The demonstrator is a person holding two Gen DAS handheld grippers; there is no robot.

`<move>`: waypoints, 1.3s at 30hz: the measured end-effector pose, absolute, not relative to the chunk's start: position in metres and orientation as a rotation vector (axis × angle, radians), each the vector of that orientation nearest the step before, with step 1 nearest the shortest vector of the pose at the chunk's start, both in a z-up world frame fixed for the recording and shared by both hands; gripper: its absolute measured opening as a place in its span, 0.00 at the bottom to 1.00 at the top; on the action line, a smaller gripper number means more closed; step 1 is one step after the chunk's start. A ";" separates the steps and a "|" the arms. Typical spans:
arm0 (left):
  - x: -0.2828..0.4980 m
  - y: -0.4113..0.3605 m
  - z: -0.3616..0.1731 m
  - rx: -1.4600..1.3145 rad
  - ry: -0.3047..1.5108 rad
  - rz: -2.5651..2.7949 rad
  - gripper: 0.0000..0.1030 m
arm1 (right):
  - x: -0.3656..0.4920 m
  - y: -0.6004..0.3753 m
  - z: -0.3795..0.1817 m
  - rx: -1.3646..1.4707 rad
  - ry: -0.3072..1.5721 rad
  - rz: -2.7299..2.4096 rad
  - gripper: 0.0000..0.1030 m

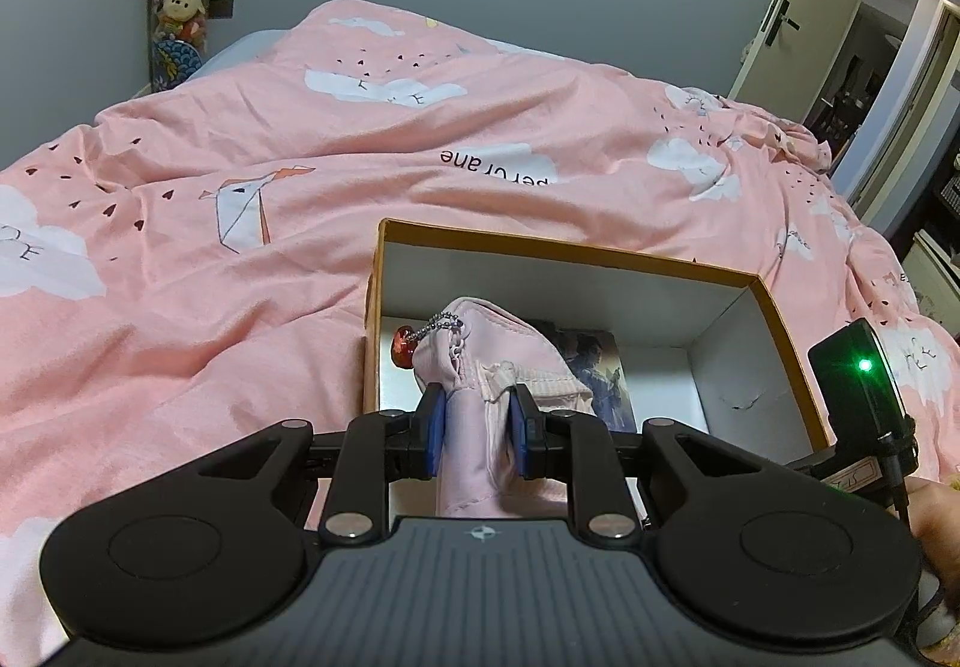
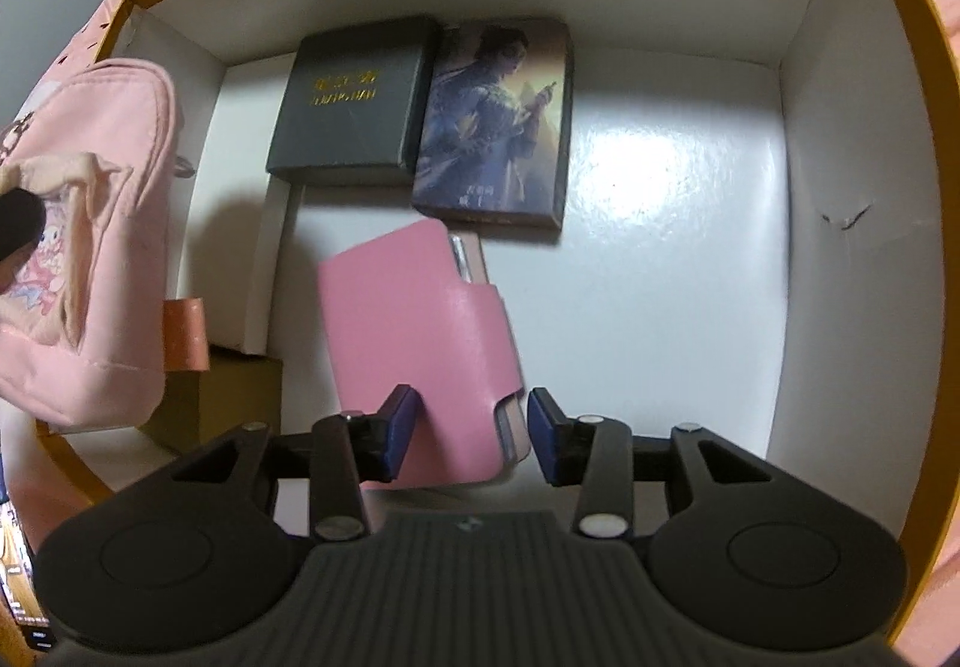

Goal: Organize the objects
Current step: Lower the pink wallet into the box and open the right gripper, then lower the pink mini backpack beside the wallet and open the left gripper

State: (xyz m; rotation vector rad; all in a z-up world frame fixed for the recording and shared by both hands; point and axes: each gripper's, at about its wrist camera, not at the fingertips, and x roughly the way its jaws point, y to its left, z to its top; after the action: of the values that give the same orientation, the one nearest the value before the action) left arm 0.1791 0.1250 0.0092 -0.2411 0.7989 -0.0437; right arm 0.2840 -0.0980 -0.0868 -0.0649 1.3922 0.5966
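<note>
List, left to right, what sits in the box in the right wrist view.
Pink mini backpack → dark grey box with gold lettering → illustrated box showing a figure → bare white box floor. The pink wallet overlaps below the middle, so it is left out.

My left gripper (image 1: 478, 430) is matte black with a ribbed grey body, blue finger pads (image 1: 437, 430), silver rivets, and a small black module (image 1: 858, 385) glowing green. My right gripper (image 2: 471, 439) matches: black linkages, blue pads (image 2: 399, 430), round side discs.
</note>
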 end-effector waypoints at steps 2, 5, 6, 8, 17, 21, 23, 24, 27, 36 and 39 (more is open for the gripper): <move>0.179 0.125 0.009 -0.244 0.799 -0.045 0.24 | 0.285 -0.099 -0.089 -0.039 1.418 0.605 0.39; 0.179 0.125 0.009 -0.244 0.800 -0.043 0.24 | 0.285 -0.100 -0.091 -0.008 1.432 0.618 0.30; 0.179 0.126 0.008 -0.245 0.801 -0.042 0.24 | 0.284 -0.100 -0.092 0.000 1.436 0.626 0.28; 0.180 0.126 0.008 -0.247 0.803 -0.039 0.24 | 0.283 -0.098 -0.092 0.001 1.439 0.653 0.23; 0.183 0.126 0.000 -0.281 0.820 -0.059 0.24 | 0.278 -0.095 -0.098 0.076 1.493 0.727 0.14; 0.185 0.125 -0.007 -0.340 0.833 -0.079 0.24 | 0.282 -0.101 -0.091 0.061 1.449 0.714 0.18; 0.186 0.124 -0.010 -0.375 0.834 -0.086 0.24 | 0.279 -0.111 -0.079 0.010 1.368 0.689 0.19; 0.187 0.124 -0.013 -0.397 0.839 -0.090 0.24 | 0.278 -0.117 -0.074 -0.011 1.335 0.669 0.20; 0.191 0.120 -0.023 -0.439 0.866 -0.103 0.24 | 0.276 -0.137 -0.061 -0.034 1.259 0.620 0.20; 0.199 0.098 -0.050 -0.343 0.944 -0.069 0.25 | 0.270 -0.140 -0.054 0.088 1.197 0.629 0.30; 0.200 0.093 -0.052 -0.297 0.963 -0.062 0.27 | 0.269 -0.136 -0.056 0.115 1.200 0.647 0.33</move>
State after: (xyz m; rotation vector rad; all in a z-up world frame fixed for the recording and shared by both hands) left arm 0.1996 0.0926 -0.0517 -0.2971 0.9632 -0.0615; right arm 0.2693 -0.1361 -0.0558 0.1154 1.2003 0.6470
